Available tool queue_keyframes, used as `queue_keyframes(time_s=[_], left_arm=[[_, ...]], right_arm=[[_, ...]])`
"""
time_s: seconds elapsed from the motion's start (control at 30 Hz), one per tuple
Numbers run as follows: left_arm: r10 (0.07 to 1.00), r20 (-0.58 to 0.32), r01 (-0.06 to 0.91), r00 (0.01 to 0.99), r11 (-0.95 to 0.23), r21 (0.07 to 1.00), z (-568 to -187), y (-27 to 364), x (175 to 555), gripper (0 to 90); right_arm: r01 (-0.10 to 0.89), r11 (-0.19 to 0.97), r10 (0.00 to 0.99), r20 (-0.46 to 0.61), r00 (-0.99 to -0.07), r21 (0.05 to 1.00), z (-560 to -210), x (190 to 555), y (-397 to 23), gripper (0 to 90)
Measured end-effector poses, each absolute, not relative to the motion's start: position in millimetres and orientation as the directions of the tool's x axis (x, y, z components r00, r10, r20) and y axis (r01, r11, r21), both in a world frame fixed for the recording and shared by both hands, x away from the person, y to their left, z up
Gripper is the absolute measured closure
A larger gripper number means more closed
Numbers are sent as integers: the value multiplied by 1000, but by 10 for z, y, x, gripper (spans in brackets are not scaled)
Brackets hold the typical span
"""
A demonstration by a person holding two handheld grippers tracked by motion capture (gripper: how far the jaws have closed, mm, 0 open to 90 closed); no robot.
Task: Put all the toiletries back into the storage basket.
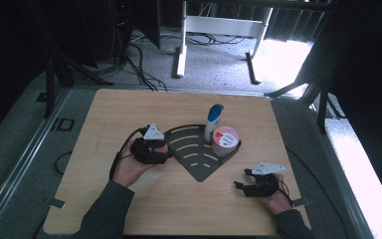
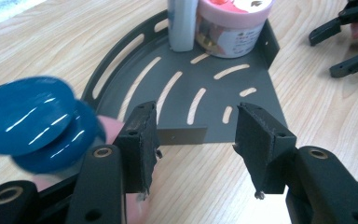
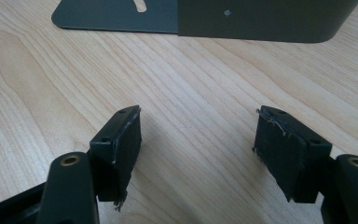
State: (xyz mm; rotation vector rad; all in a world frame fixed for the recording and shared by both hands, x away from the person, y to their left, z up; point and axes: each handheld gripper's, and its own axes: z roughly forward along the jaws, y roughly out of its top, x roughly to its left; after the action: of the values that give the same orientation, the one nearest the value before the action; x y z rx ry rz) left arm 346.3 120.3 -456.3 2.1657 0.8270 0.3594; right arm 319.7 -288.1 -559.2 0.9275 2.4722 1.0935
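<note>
The left hand-held gripper (image 2: 196, 140) stands wide, empty, at the near edge of the rack (image 2: 214, 100); the right hand-held gripper (image 3: 198, 154), also wide, hovers over bare bench (image 3: 191, 84) beside it.

Bare desk (image 1: 129, 107) lies open on the left, along the far edge and across the near strip between the two hands. The dark fan-shaped tray (image 1: 199, 164) sits in the middle; its far right corner is blocked by an upright white tube (image 1: 212, 122) and a pink tub (image 1: 225, 141), standing side by side, while its slotted floor nearer the left tool (image 2: 196, 140) stays free.
</note>
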Motion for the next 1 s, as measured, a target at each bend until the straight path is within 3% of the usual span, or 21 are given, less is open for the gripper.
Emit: queue_keyframes(time_s=[0.5,0.67,1.0], left_arm=[[697,-7,466,717,-473,748,-4518,1398,3456,502],[711,-5,474,703,-463,749,-4500,1471,3447,544],[749,-1,482,662,-425,766,-4459,1636,3433,521]], right_arm=[[442,508,657,-1,-754,739,-5592,3195,-2879,311],[442,509,656,-2,-754,739,-5592,3195,-2879,309],[438,512,653,-3,-758,738,-5593,3195,-2876,301]])
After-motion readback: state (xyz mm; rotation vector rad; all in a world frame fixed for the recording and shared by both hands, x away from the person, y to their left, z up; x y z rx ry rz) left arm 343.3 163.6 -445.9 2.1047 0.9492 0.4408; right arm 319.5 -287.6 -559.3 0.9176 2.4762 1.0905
